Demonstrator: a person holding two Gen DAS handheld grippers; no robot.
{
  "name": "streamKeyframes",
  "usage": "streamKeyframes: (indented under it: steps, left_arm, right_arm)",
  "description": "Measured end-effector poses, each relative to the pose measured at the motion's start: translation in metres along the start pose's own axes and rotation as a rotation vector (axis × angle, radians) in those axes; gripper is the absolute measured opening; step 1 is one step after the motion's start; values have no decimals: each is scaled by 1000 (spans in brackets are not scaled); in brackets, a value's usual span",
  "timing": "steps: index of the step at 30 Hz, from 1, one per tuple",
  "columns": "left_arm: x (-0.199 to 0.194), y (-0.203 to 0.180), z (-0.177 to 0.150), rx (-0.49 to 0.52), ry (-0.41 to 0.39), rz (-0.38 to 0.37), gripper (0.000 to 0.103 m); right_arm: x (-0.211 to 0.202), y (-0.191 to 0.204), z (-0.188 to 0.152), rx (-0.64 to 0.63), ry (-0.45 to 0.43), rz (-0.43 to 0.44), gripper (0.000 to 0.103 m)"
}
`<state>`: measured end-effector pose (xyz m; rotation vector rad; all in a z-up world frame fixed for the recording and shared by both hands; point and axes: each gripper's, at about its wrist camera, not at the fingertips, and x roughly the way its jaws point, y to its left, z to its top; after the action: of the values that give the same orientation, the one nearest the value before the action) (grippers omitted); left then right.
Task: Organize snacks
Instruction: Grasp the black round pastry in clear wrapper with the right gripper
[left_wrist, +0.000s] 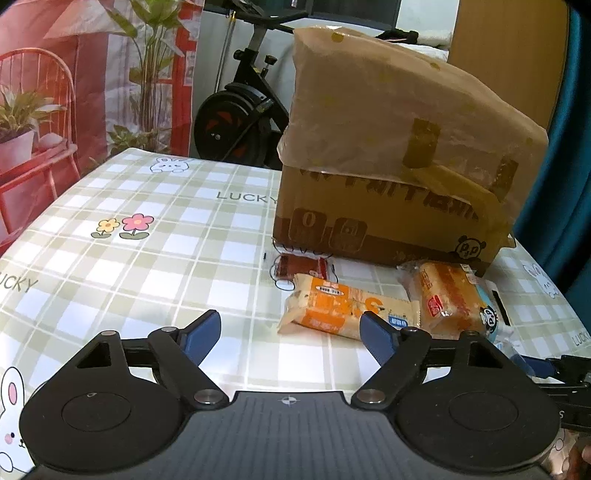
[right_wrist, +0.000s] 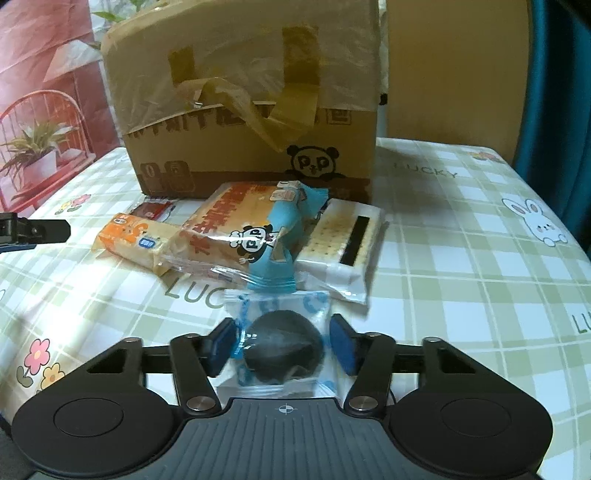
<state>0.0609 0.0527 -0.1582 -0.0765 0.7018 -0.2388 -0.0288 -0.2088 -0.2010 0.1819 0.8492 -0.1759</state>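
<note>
While the left-wrist view showed three snack packs clearly, the right-wrist view showed five. Left to right there: a small dark-red packet (right_wrist: 151, 209), an orange-and-cream biscuit pack (right_wrist: 135, 236), a clear-wrapped orange cake with a panda print (right_wrist: 225, 236), a white cracker pack with a black stripe (right_wrist: 338, 240), and nearest, a blue-and-white sachet holding a dark round cookie (right_wrist: 282, 341). All lay on the green-checked tablecloth (right_wrist: 461, 258) before one brown cardboard box draped in plastic film (right_wrist: 243, 110). The left gripper (left_wrist: 290, 334) stood wide apart over bare cloth, holding nothing. The right gripper (right_wrist: 282, 341) straddled the sachet; its left pad touched the wrapper, but a firm clamp could not be confirmed.
</note>
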Motion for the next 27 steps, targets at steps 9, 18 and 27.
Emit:
streamKeyframes:
  steps: [9, 18, 27]
  left_arm:
    - [1, 2, -6, -11, 17, -28, 78]
    - [2, 5, 0, -37, 16, -30, 75]
    - [21, 11, 32, -71, 6, -34, 69]
  right_arm:
    - [-1, 7, -4, -61, -19, -9, 46]
    - [-27, -3, 3, -46, -130, 6, 44]
    - [-29, -31, 25, -27, -275, 6, 44]
